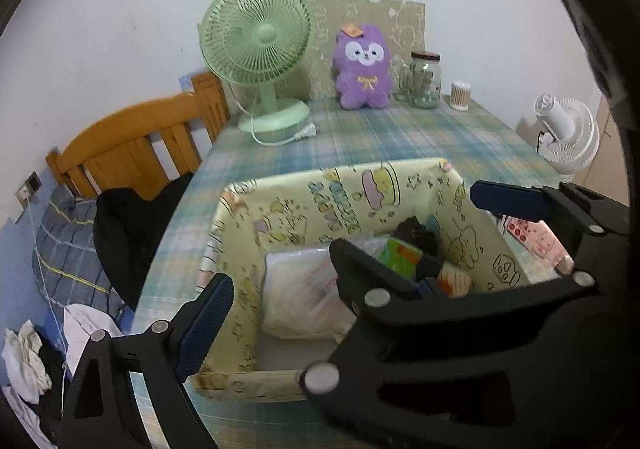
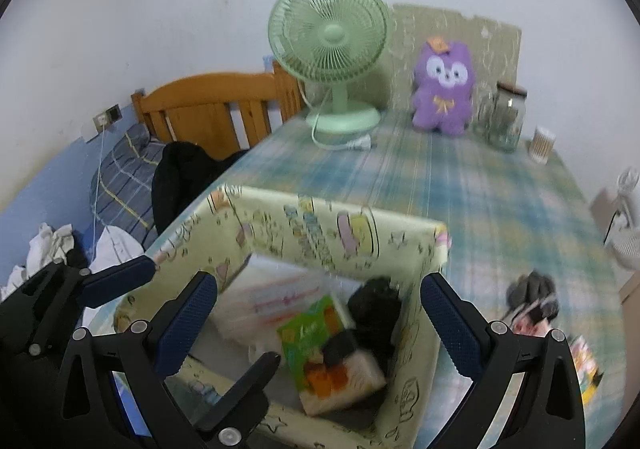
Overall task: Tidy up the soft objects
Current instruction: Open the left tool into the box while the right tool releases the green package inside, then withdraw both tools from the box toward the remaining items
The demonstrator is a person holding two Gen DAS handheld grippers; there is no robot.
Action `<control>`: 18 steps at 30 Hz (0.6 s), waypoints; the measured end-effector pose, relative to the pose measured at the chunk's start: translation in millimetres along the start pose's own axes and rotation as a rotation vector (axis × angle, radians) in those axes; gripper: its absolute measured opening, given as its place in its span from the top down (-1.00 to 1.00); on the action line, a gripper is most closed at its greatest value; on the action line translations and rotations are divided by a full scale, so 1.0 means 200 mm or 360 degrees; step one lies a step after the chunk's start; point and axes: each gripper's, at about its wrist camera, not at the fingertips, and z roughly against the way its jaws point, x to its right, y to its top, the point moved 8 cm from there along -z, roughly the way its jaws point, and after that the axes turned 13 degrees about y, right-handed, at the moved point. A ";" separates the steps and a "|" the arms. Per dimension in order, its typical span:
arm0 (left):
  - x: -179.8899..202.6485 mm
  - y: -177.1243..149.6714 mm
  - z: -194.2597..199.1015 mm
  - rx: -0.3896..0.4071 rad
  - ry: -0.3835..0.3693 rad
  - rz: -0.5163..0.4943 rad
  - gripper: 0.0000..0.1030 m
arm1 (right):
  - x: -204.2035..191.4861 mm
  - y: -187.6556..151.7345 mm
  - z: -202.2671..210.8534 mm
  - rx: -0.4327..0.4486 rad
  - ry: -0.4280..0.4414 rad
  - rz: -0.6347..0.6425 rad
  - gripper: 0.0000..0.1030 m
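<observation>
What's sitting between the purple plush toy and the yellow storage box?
Nothing visible: only plaid tablecloth lies between the purple plush toy and the yellow storage box. The plug lies aside, by the green fan.

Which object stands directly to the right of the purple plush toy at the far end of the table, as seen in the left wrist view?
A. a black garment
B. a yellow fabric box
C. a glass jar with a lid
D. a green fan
C: in the left wrist view the glass jar stands just right of the purple plush toy, while the green fan is on the toy's left.
</observation>
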 end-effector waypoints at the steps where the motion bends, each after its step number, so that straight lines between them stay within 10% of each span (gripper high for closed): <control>1: 0.01 0.00 -0.01 -0.0011 0.0002 -0.0006 -0.82 | 0.01 -0.02 0.00 -0.0014 0.0008 -0.0009 -1.00; 18: 0.12 0.08 0.07 0.0026 -0.0073 0.0077 -0.82 | 0.14 0.00 0.22 0.0089 -0.0172 -0.0028 -1.00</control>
